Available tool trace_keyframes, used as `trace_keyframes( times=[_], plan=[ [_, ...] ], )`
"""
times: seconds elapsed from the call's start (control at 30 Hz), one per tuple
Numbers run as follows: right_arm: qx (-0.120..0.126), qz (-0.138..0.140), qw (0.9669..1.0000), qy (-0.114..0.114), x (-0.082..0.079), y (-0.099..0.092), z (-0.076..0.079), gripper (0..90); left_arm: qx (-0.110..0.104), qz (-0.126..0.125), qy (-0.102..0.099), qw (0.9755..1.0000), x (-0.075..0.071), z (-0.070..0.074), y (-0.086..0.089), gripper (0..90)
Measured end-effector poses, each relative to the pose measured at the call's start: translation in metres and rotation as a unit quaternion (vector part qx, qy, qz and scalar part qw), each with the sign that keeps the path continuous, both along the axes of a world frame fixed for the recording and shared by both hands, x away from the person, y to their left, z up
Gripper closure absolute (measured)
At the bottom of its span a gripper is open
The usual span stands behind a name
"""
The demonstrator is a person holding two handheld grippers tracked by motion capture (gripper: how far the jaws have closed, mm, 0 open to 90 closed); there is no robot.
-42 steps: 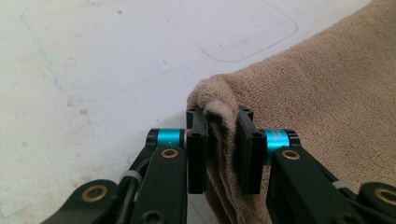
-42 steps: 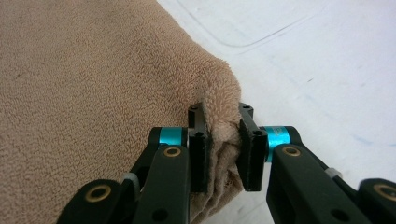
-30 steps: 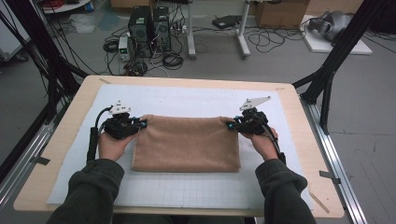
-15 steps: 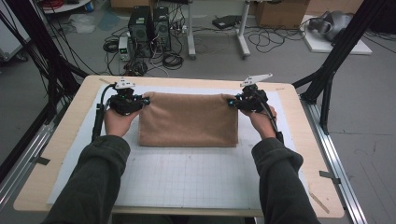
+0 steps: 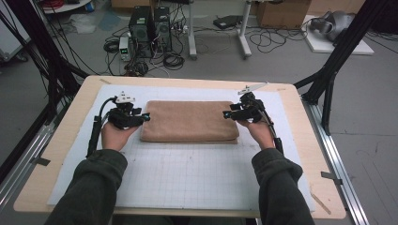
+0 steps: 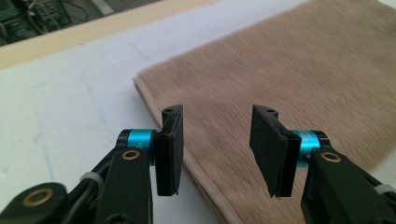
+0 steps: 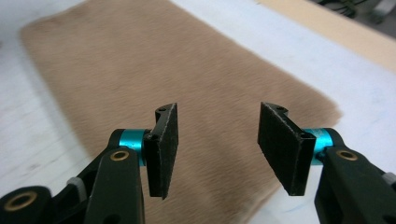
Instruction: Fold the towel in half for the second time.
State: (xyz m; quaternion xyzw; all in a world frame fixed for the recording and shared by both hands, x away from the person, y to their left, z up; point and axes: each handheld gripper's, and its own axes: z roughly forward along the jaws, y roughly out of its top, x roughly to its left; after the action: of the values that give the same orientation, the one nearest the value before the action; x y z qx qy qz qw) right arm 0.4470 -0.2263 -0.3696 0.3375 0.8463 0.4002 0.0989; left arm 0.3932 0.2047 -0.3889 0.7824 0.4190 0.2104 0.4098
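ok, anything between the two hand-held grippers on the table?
Yes: the folded brown towel spans the whole stretch between the left hand-held gripper and the right hand-held gripper, seen in the high view. Both have just been opening, nothing clamped.

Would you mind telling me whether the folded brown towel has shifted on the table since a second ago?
Yes. The towel has moved away from the person, toward the table's far edge, and more white mat now shows on its near side.

The high view looks forward and down from above the person's side onto the pale wooden bench (image 5: 61, 154). Each gripper view rides close behind its own tool, left tool (image 6: 217, 140) and right tool (image 7: 217, 140), facing along its jaws. All three share the folded tan plush towel (image 5: 187, 121) ahead of both tools.
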Motion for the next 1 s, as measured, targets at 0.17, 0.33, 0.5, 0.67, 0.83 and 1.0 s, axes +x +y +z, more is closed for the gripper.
trace_keyframes(
  times=[0.17, 0.33, 0.5, 0.67, 0.83, 1.0],
  plan=[
    [-0.004, 0.013, 0.9994, -0.030, -0.025, 0.005, -0.007, 58.3, 0.011, -0.044, 0.005, 0.9990, -0.027, -0.015, -0.001, 79.5],
    [-0.015, 0.020, 0.9996, -0.010, -0.042, 0.004, -0.030, 63.8, 0.025, -0.044, 0.021, 0.9985, -0.032, -0.029, 0.000, 79.8],
    [-0.035, 0.018, 0.9992, 0.007, -0.050, -0.001, -0.052, 66.1, 0.061, -0.032, 0.041, 0.9968, -0.026, -0.040, -0.001, 80.9],
    [-0.028, 0.011, 0.9995, 0.008, -0.056, -0.005, -0.063, 66.5, 0.067, -0.028, 0.037, 0.9966, -0.023, -0.044, -0.004, 83.7],
    [-0.018, 0.005, 0.9998, 0.004, -0.059, -0.006, -0.066, 65.6, 0.055, -0.023, 0.041, 0.9973, -0.023, -0.044, -0.001, 82.6],
    [0.005, 0.011, 0.9999, 0.001, -0.060, -0.006, -0.062, 59.7, 0.006, -0.020, 0.038, 0.9991, -0.025, -0.037, 0.008, 67.4]
  ],
)
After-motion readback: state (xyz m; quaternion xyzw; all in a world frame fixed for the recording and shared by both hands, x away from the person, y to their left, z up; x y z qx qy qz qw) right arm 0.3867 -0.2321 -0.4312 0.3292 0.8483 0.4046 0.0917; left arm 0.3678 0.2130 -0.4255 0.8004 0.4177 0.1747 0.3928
